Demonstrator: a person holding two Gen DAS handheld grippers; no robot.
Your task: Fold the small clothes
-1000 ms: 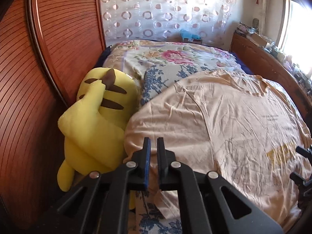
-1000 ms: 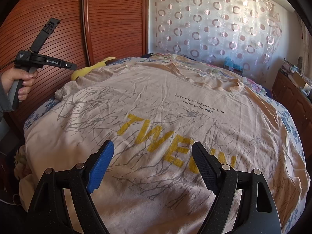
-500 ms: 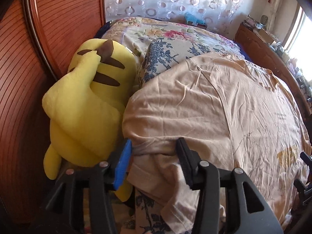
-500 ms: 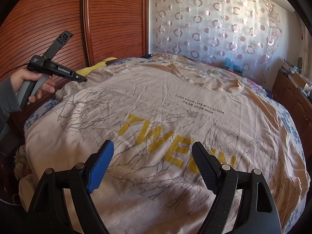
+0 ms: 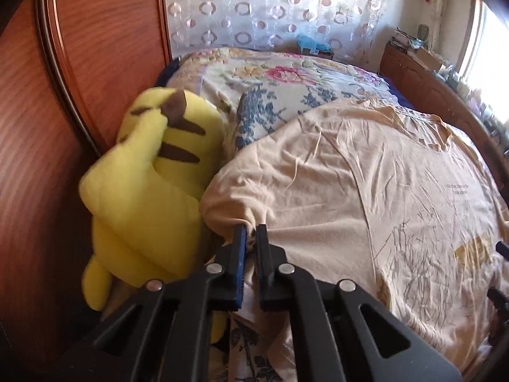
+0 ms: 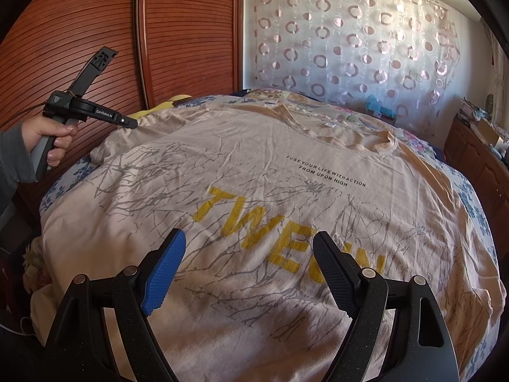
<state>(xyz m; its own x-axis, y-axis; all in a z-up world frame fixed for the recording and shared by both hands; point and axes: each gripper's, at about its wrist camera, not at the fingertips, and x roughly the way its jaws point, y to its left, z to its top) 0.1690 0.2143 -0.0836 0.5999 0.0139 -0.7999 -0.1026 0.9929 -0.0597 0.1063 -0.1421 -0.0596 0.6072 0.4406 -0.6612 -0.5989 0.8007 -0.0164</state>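
Beige T-shirt (image 6: pixel 254 172): spread flat across the floral bedspread (image 5: pixel 286 76), hem cut off at the lower frame edge. Left gripper (image 5: pixel 249 234): clamped on the sleeve edge, the pinched fabric largely hidden. Right gripper (image 6: pixel 251 261): held wide apart above the print, nothing gripped. Yellow plush toy (image 5: pixel 149 191): partly covered, left of frame.

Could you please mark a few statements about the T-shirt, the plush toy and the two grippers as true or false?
1. The left gripper has its jaws shut on the sleeve edge of the beige T-shirt. True.
2. The right gripper grips the shirt's hem. False: its jaws stand wide open above the yellow lettering, holding nothing.
3. The yellow plush toy lies between the shirt and the wooden wardrobe. True.
4. The T-shirt is already folded in half. False: it lies spread flat, print up, on the floral bedspread.
5. The plush toy sits on top of the shirt. False: it lies beside it.
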